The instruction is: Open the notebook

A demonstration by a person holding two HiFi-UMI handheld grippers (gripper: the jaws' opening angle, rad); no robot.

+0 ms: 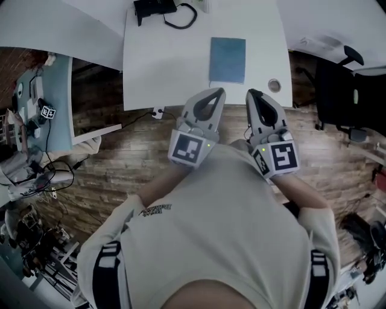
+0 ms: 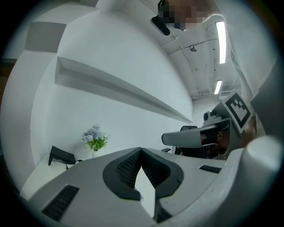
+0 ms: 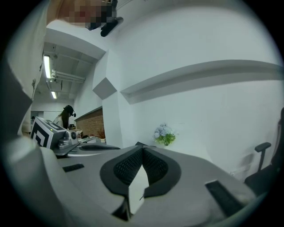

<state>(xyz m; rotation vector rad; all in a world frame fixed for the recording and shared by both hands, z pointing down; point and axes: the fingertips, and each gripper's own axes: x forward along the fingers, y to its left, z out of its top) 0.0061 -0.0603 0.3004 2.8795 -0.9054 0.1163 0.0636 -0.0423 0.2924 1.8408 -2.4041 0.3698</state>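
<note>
We see a rectangular notebook with a plain blue-grey cover (image 1: 227,60), a flat white table (image 1: 151,72) and a floor of brown wooden planks with streaked grain (image 1: 120,163). The left gripper (image 1: 216,92) and the right gripper (image 1: 253,93) are light grey, with black ribbed pads (image 2: 126,168) and black-and-white square markers (image 1: 188,148). We also notice pale blue flowers with green leaves (image 2: 95,137) and a black device with a black cable (image 1: 154,8).
</note>
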